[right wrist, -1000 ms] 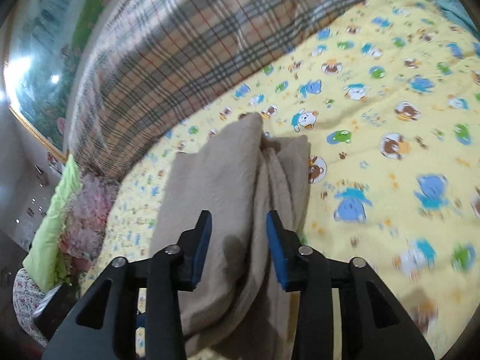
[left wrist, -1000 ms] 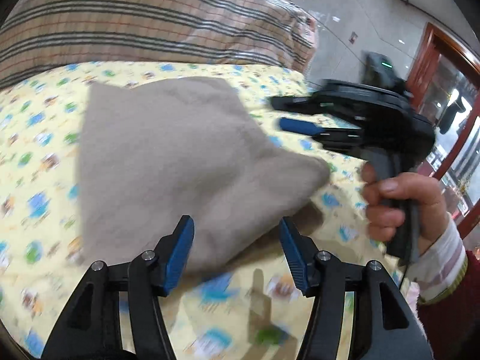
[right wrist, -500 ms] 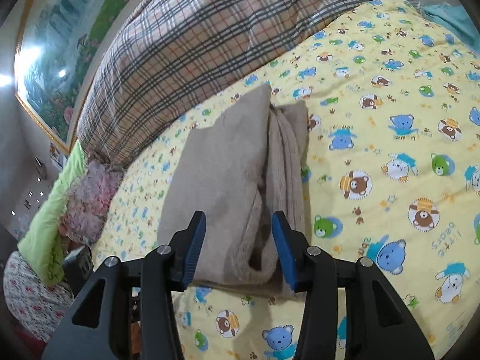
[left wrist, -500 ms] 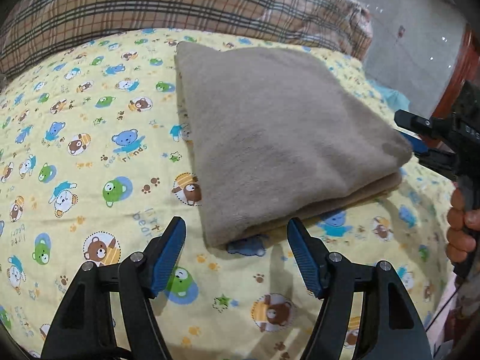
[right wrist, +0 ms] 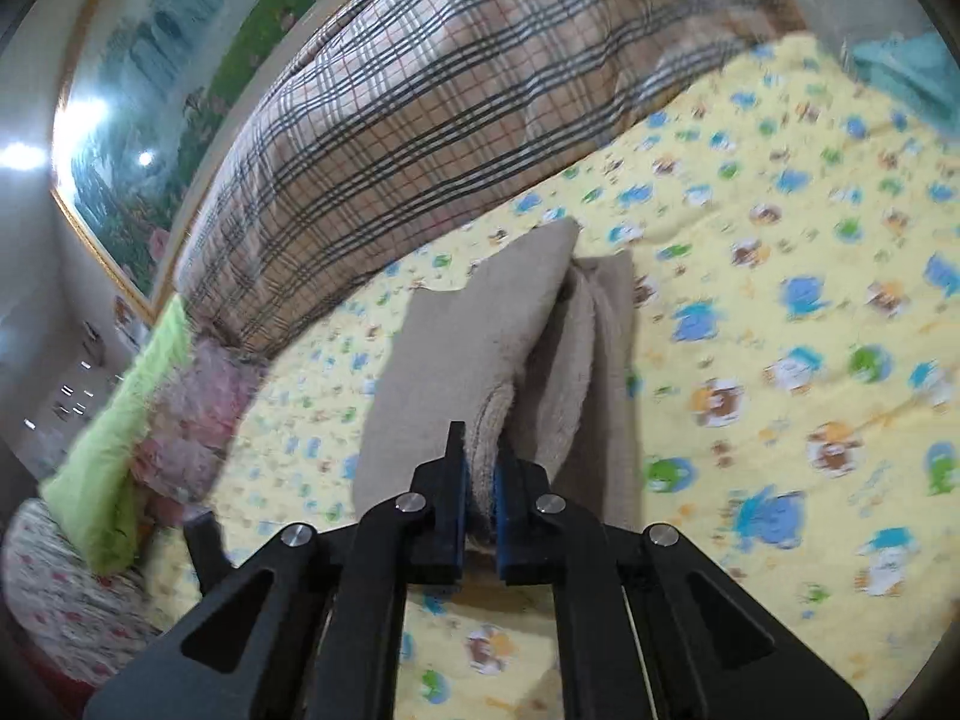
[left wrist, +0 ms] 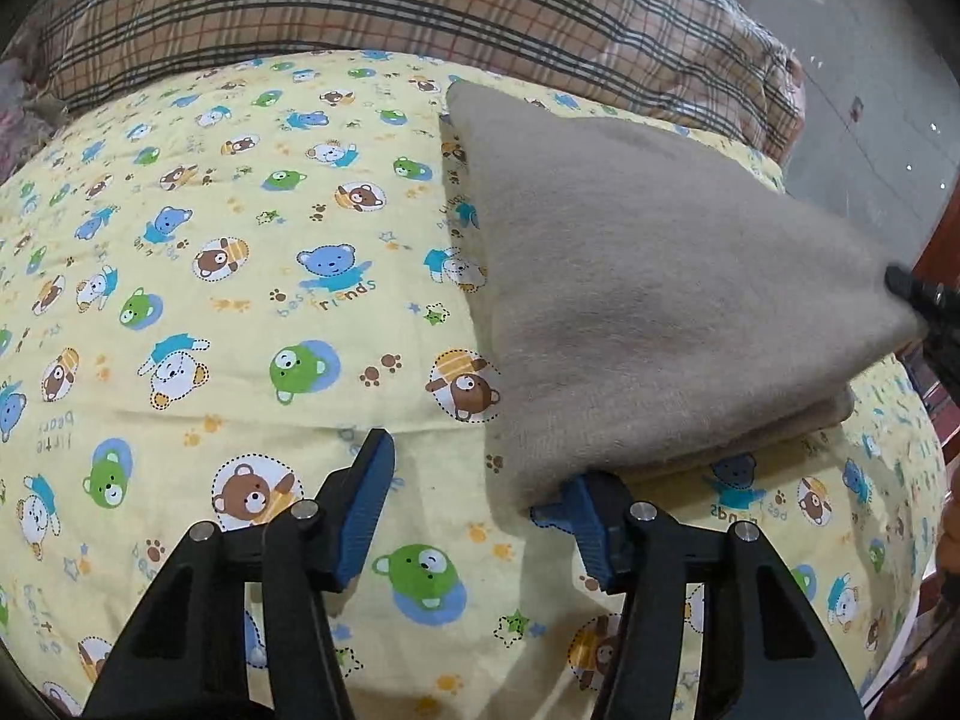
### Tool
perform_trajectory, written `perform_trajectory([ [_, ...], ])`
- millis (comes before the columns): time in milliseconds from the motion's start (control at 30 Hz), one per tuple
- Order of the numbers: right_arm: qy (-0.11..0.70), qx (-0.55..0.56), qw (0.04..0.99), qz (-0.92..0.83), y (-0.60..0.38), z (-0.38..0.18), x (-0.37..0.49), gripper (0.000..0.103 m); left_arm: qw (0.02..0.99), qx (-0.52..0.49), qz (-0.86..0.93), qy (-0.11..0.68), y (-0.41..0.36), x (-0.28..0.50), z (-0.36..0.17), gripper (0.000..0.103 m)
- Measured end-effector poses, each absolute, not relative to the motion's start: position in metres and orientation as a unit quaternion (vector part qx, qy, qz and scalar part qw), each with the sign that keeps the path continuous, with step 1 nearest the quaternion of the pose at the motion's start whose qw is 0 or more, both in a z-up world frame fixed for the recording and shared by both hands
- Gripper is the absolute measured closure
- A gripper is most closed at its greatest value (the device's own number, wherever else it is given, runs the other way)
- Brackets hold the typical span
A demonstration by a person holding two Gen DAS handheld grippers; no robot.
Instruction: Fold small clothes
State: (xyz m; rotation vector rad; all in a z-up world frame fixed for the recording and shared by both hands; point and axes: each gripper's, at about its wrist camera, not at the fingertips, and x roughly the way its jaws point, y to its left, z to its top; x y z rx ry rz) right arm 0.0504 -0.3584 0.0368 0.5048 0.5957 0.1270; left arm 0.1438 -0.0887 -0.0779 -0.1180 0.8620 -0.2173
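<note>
A folded beige fleece garment (left wrist: 648,300) lies on the yellow bear-print sheet (left wrist: 240,300). My left gripper (left wrist: 465,474) hovers low at its near corner with jaws closing. The corner rests against the right finger (left wrist: 591,531), the left finger (left wrist: 363,510) stands over bare sheet, and nothing is pinched. In the right wrist view my right gripper (right wrist: 480,444) is shut on the garment's (right wrist: 456,348) top layers at the near edge, raising them off the lower layers. Its black tip (left wrist: 918,294) shows at the garment's right corner in the left wrist view.
A big plaid quilt (left wrist: 420,6) (right wrist: 390,120) is heaped along the far side of the bed. A green pillow (right wrist: 114,450) and floral bedding (right wrist: 54,588) lie to the left. Tiled floor (left wrist: 870,90) drops off past the bed's right edge. A teal cloth (right wrist: 900,72) sits far right.
The right gripper has closed onto the garment's edge and lifted its top layer. The left gripper has come down and in to the near corner, its jaws narrower.
</note>
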Motion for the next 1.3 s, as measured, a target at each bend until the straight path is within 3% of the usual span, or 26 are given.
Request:
perform_trajectory([
  [267,0.353,0.229,0.907,0.000,-0.366,-0.023,0.053,0.096,0.897,-0.076,-0.115,0.420,-0.085,0.145,-0.079,0.045],
  [500,0.360,0.225,0.905,0.000,-0.364,-0.015,0.054,0.095,0.887,-0.094,-0.141,0.429,-0.080,0.141,-0.077,0.043],
  [633,0.355,0.226,0.907,-0.007,-0.365,-0.008,0.045,0.090,0.879,-0.091,-0.167,0.437,-0.080,0.134,-0.074,0.036],
  [700,0.342,0.230,0.911,-0.014,-0.369,0.002,0.039,0.079,0.875,-0.084,-0.177,0.443,-0.080,0.129,-0.069,0.032],
  [767,0.323,0.228,0.918,-0.019,-0.373,0.014,0.037,0.051,0.870,-0.071,-0.182,0.453,-0.081,0.129,-0.066,0.023],
  [867,0.302,0.233,0.924,-0.004,-0.376,0.028,0.044,0.032,0.869,-0.082,-0.177,0.455,-0.074,0.137,-0.056,0.020],
  [1033,0.316,0.242,0.917,0.034,-0.383,0.030,0.088,0.024,0.846,-0.168,-0.183,0.471,-0.059,0.181,-0.042,0.014],
  [1300,0.383,0.280,0.877,0.070,-0.396,-0.004,0.157,0.023,0.824,-0.191,-0.197,0.496,-0.073,0.260,-0.044,0.014],
])
